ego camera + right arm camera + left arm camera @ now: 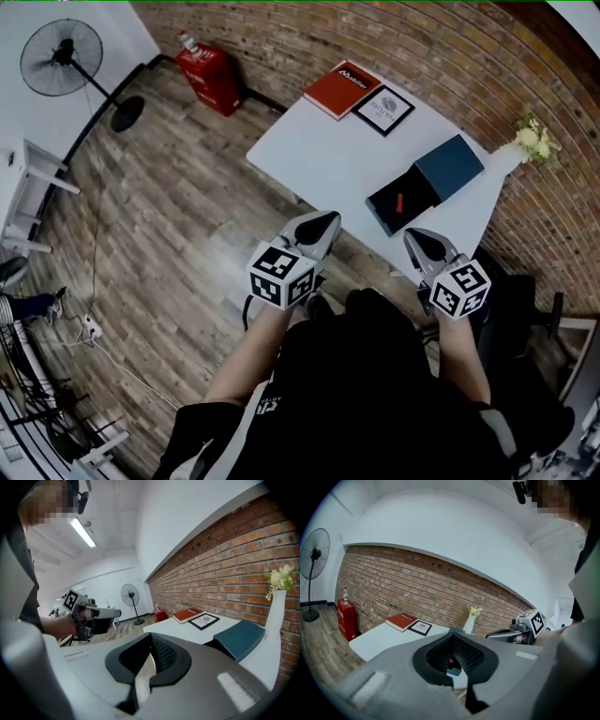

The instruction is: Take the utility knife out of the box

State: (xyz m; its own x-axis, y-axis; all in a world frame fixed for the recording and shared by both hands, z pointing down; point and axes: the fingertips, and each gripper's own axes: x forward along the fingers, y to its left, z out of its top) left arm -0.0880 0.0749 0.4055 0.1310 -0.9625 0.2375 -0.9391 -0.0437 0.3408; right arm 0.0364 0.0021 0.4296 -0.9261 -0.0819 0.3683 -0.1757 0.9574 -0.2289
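Observation:
On the white table (pixel 319 155) lies the open box (pixel 401 206), a black tray with the small red utility knife (pixel 398 202) inside. Its teal lid (pixel 450 166) rests beside it towards the wall. My left gripper (pixel 323 223) hangs shut and empty just short of the table's near edge, left of the box. My right gripper (pixel 419 239) is shut and empty too, close to the box's near side. In the left gripper view the box (pixel 453 669) and a red spot of the knife (pixel 451 660) peek past my shut left gripper (pixel 453 638). The right gripper view shows the lid (pixel 241 638).
A red book (pixel 342 89) and a framed picture (pixel 382 110) lie at the table's far end. A white vase with flowers (pixel 525 145) stands by the brick wall. On the wooden floor are a standing fan (pixel 66 61) and a red case (pixel 211 77).

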